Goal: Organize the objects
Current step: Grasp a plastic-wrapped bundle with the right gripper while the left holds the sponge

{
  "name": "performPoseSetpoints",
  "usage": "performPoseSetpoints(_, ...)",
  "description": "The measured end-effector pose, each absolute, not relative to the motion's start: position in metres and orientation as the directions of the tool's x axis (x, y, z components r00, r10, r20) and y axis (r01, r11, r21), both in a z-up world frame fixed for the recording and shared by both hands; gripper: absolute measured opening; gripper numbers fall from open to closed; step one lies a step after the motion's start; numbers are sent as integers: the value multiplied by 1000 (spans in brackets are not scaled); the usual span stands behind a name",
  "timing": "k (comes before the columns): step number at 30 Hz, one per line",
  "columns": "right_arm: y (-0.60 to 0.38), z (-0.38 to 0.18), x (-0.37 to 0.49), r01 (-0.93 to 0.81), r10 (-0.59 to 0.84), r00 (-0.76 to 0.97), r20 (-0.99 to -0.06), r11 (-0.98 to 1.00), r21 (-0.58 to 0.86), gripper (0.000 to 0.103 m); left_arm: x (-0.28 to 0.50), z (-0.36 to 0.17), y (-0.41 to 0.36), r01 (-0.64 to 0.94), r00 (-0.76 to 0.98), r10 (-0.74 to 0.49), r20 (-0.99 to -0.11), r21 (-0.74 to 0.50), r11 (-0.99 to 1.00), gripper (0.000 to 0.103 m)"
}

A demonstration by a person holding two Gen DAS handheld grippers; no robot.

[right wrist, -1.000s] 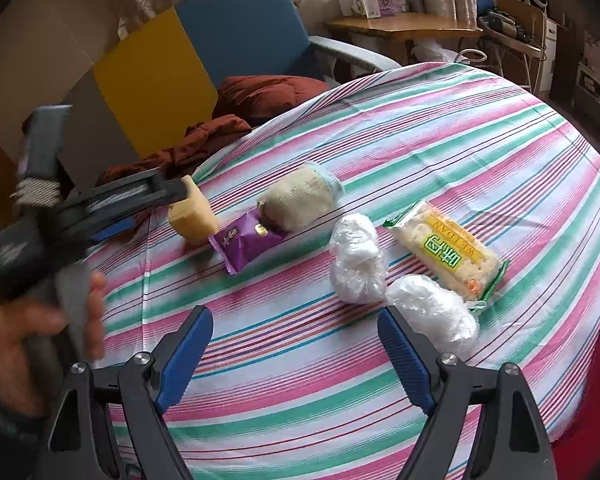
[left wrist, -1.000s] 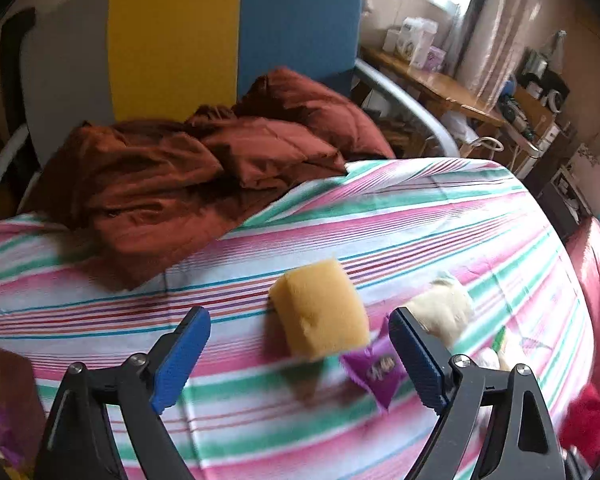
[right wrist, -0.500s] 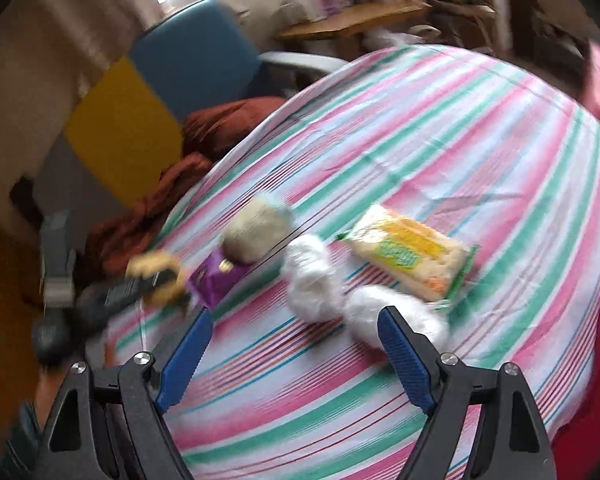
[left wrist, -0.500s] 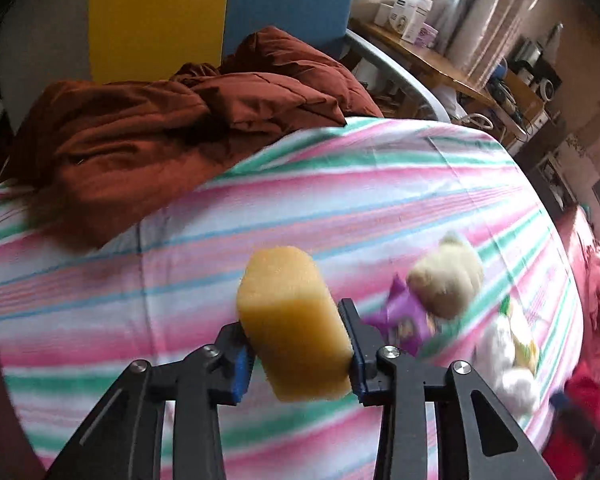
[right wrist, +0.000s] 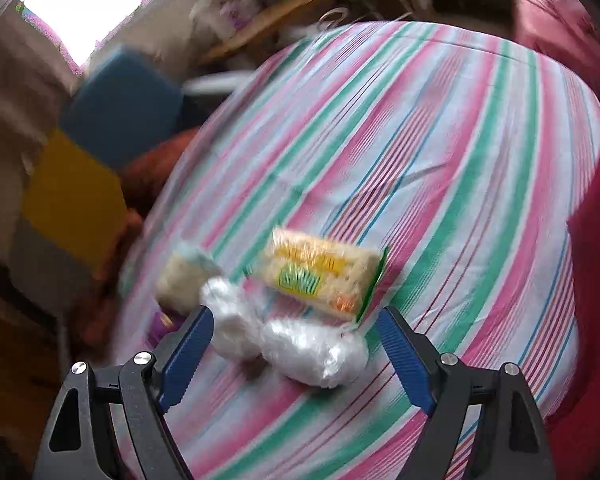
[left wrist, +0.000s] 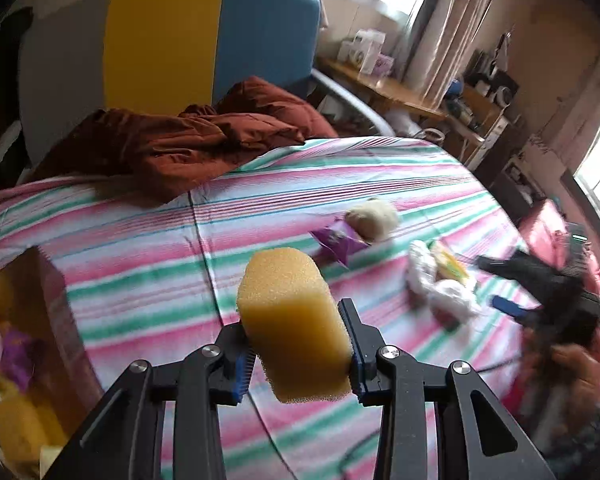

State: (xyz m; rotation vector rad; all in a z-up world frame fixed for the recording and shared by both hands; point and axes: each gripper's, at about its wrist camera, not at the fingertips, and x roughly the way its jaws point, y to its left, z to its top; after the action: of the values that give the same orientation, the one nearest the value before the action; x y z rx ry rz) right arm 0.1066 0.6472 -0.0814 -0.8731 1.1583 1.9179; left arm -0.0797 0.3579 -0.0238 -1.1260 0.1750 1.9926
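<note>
Left tongs (left wrist: pixel 296 344) clamp the soft sponge (left wrist: pixel 294 324), which could squirm free short of the lower-left box (left wrist: pixel 56 320); right tongs (right wrist: pixel 296 344) gape wide, empty.

Left tool (left wrist: pixel 296 344) clamped tight; right tool (right wrist: pixel 292 344) spread wide

Yellow sponge block (left wrist: pixel 296 328) — porous, upright, pinched off the striped cloth (left wrist: pixel 380 176).

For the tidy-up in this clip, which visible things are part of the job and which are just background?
Part of the job:
- yellow sponge, held in the left tool
- cardboard box
- purple packet
- cracker pack
- white plastic bundles
- right tool, open

Just lying about:
- rust-red blanket
- striped sheet
- wooden desk
</note>
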Motion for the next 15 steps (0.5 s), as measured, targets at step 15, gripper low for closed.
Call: performPoseSetpoints(15, 633, -108, 52, -867, 274, -236, -932, -493, 74, 53, -31, 9, 249, -683, -283, 637, -717, -316, -659, 39)
